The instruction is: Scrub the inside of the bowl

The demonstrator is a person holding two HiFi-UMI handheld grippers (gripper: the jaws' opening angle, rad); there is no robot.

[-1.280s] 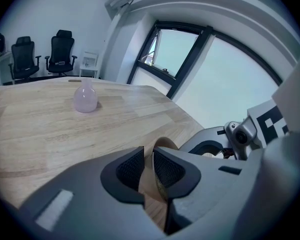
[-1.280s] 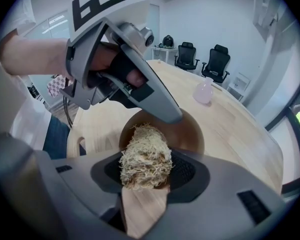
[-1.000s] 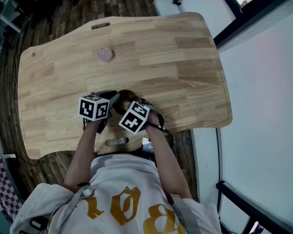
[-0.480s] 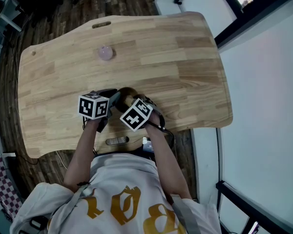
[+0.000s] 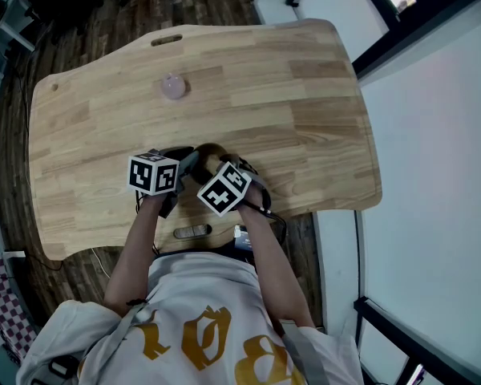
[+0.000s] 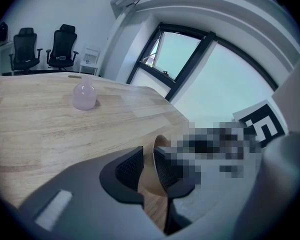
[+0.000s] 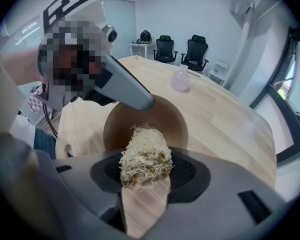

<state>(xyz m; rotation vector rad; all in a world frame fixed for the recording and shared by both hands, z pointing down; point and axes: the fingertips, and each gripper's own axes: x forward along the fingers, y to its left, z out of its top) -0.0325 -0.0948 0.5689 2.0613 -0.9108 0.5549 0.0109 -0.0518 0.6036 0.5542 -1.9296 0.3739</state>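
Left tool [image 6: 148, 168] pinches the bowl [image 7: 157, 115] wall — jaws nearly together. Right tool [image 7: 146, 176] clamps a fibrous scrubber [image 7: 145, 154] — at the bowl's near rim.

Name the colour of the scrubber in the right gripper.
The scrubber is pale straw-beige; right gripper view shows it best.

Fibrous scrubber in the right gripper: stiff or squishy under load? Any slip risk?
Probably squishy and light: the scrubber is a loose tangle of pale fibres that bulges above the pads of the right gripper. Slip looks unlikely, since the frayed strands should catch on the textured pads. It may shed bits when rubbed against the bowl.
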